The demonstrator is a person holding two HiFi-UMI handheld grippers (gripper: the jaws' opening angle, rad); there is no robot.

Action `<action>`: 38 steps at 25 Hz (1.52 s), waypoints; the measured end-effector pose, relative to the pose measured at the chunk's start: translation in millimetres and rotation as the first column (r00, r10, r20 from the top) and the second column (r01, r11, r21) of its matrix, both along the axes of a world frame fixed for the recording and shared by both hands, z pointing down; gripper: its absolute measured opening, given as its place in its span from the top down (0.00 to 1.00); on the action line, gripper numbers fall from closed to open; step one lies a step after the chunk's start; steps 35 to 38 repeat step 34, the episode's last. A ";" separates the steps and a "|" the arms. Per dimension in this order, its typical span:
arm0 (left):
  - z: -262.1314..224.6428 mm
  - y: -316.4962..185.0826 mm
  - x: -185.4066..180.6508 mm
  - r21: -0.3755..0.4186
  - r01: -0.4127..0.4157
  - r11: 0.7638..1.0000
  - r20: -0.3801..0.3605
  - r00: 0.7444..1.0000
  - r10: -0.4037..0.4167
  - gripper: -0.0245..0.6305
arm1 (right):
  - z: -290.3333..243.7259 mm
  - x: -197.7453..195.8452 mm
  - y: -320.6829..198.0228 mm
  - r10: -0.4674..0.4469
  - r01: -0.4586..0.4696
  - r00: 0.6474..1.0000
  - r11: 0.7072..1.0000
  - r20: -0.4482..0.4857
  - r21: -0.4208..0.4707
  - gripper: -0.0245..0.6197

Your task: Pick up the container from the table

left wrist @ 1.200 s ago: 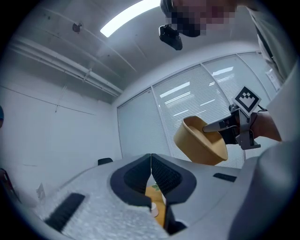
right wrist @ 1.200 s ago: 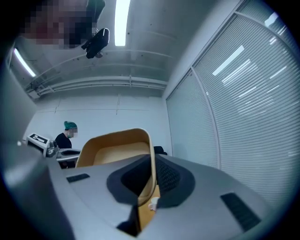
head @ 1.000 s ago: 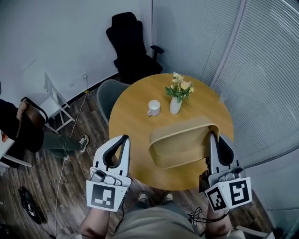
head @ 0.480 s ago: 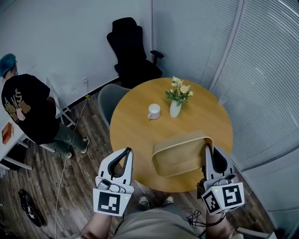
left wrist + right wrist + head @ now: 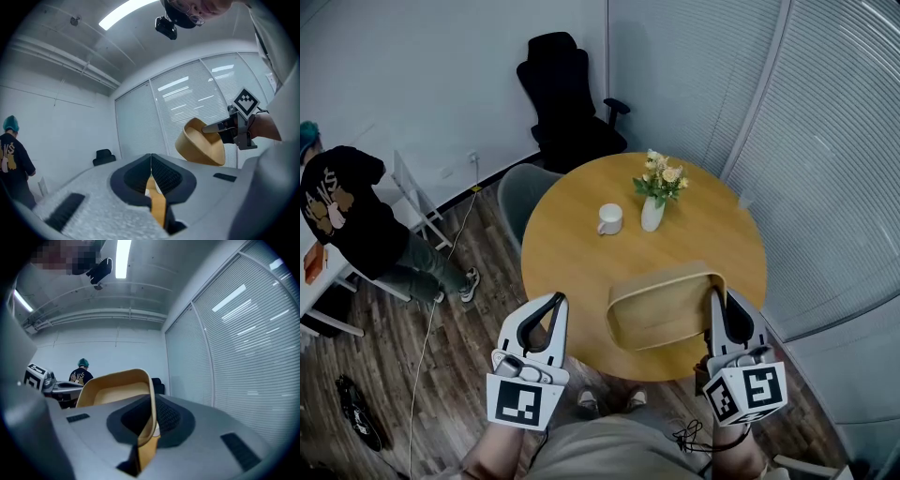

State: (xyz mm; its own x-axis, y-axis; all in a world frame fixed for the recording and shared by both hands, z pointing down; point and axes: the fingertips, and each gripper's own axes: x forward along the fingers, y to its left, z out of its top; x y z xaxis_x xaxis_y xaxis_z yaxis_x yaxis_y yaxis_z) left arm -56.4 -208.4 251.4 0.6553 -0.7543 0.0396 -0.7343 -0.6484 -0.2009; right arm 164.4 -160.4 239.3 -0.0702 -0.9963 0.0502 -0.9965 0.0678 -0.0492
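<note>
The container (image 5: pixel 661 305) is a tan wooden tray with rounded corners, held in the air over the near edge of the round wooden table (image 5: pixel 572 248). My right gripper (image 5: pixel 719 298) is shut on the container's right wall, and in the right gripper view that wall (image 5: pixel 117 390) runs between the jaws of the right gripper (image 5: pixel 152 417). Off the table's near left edge, my left gripper (image 5: pixel 555 302) is shut with nothing in it and stands apart from the container. In the left gripper view its tips (image 5: pixel 151 161) meet, with the container (image 5: pixel 201 143) up at the right.
A white mug (image 5: pixel 608 217) and a white vase of flowers (image 5: pixel 652 212) stand on the table's far half. A grey chair (image 5: pixel 517 192) and a black office chair (image 5: pixel 562 94) stand beyond it. A person (image 5: pixel 347 216) is at the left. Blinds line the right.
The container, still in my right gripper, has come a little nearer and lower. The person at the left stood up and then shifted further left. My left gripper has barely moved.
</note>
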 end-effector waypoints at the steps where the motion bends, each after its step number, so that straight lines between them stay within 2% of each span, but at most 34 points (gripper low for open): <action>1: 0.1 0.9 0.5 -0.002 -0.004 1.000 0.000 1.000 0.004 0.93 | -0.1 -0.2 0.5 0.000 0.000 1.000 1.000 0.001 0.000 0.91; 38: -3.4 13.8 12.6 0.007 -0.027 1.000 0.008 1.000 0.027 0.93 | -2.6 5.5 7.1 -0.012 0.012 0.999 1.000 -0.030 0.002 0.91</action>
